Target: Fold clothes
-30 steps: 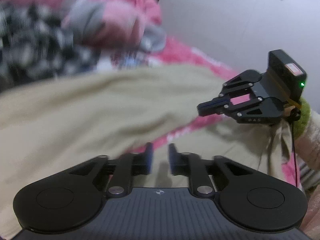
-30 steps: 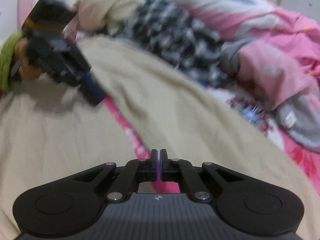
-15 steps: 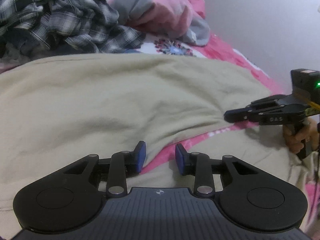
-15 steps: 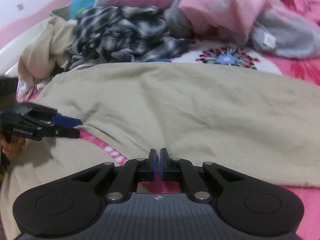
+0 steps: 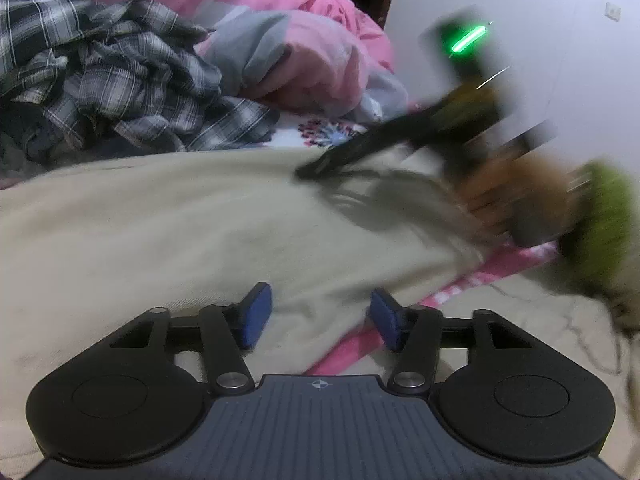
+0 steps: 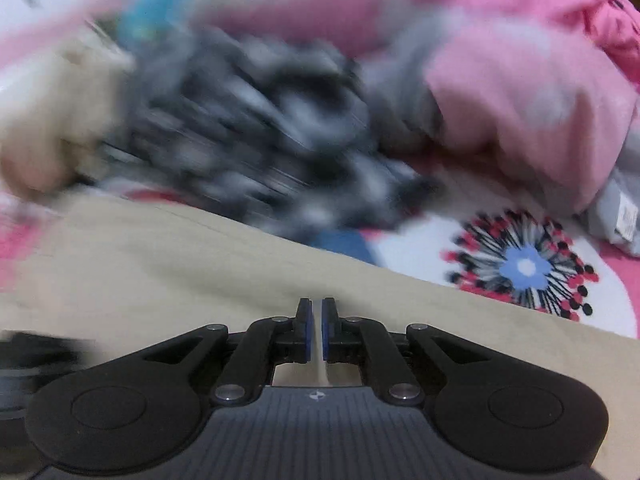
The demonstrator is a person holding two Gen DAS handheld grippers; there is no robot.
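Observation:
A beige garment point(image 5: 160, 232) lies spread over the bed and fills the middle of both views point(image 6: 160, 272). My left gripper point(image 5: 318, 316) hovers low over its near folded edge, where a strip of pink sheet point(image 5: 352, 352) shows. Its jaws are opening; cloth lies under them and the pads press on nothing. My right gripper point(image 6: 316, 328) is shut with nothing between its pads, low over the beige cloth. In the left wrist view it is a blurred dark shape whose tip point(image 5: 310, 170) rests near the garment's far part, held by a hand point(image 5: 512, 204) in a green sleeve point(image 5: 604, 232).
A crumpled plaid shirt point(image 5: 120, 92) is heaped beyond the garment, blurred in the right wrist view point(image 6: 248, 140). A pink and grey garment point(image 5: 304, 60) lies beside it point(image 6: 520, 92). A flower print point(image 6: 524, 266) marks the sheet. A pale wall point(image 5: 560, 0) stands on the right.
The left jaws have spread much wider and the left gripper has sunk toward the cloth. The right gripper, still shut, has swept fast from the garment's right edge across it toward the clothes pile.

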